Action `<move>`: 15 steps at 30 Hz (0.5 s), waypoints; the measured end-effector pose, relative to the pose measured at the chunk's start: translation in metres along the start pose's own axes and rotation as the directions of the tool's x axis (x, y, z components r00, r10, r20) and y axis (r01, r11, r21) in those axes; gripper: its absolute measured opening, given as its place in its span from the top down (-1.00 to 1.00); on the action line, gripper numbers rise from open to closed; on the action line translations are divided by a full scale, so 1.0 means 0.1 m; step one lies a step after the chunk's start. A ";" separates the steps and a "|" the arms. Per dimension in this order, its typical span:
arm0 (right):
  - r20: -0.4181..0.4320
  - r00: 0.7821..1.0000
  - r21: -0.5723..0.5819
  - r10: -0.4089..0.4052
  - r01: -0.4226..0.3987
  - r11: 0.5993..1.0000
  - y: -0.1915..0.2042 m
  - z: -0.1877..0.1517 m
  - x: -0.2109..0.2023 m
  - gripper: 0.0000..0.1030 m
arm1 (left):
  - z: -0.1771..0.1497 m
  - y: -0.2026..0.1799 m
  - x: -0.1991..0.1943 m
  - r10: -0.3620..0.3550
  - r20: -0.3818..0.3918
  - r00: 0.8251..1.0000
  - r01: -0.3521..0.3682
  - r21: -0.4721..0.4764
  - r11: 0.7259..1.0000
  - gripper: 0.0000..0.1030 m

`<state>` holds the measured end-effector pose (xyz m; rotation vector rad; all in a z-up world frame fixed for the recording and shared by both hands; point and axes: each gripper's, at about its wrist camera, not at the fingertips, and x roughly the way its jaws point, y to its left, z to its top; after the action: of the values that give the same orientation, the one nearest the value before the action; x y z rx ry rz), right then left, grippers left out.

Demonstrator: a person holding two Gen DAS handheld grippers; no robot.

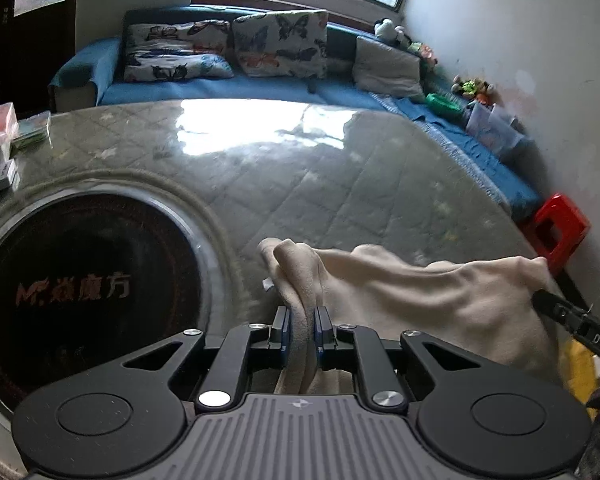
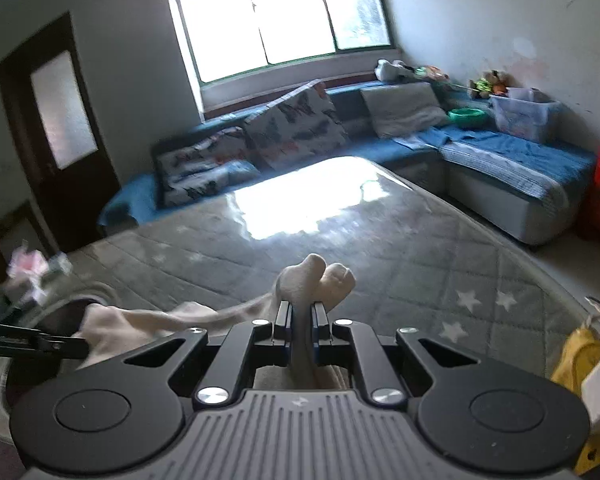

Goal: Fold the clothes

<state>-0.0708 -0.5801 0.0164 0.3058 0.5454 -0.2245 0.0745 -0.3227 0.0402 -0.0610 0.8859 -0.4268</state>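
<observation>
A cream garment hangs stretched between my two grippers, just above a table under a grey quilted cover. My left gripper is shut on a bunched fold at the garment's left end. At the right edge of the left wrist view, the other gripper's black finger clamps the far corner. In the right wrist view, my right gripper is shut on a bunched end of the garment, which trails left towards the left gripper's finger. The cloth below both grips is hidden by the gripper bodies.
A round dark panel with printed lettering is set into the table at the left. Small boxes lie at the table's far left. A blue sofa with patterned cushions runs behind. A red stool and a yellow thing stand right.
</observation>
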 end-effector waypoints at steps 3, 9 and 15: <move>-0.039 0.999 0.012 -0.034 0.034 0.999 -0.04 -0.04 0.10 0.82 | -0.04 0.06 0.06 0.015 -0.022 1.000 -0.016 -0.010 1.000 0.67; -0.027 0.998 0.002 -0.051 0.051 0.999 -0.01 0.00 0.10 0.79 | -0.05 0.12 0.05 0.034 -0.024 0.999 -0.034 -0.016 0.999 0.63; -0.063 0.996 -0.078 0.058 -0.063 0.995 0.34 0.01 0.26 0.54 | -0.05 0.10 -0.02 0.047 0.003 0.999 -0.047 0.015 0.999 0.30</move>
<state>-0.0390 -0.5519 0.0114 0.2515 0.6031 -0.1348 0.0727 -0.3126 0.0361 -0.0264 0.8799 -0.3891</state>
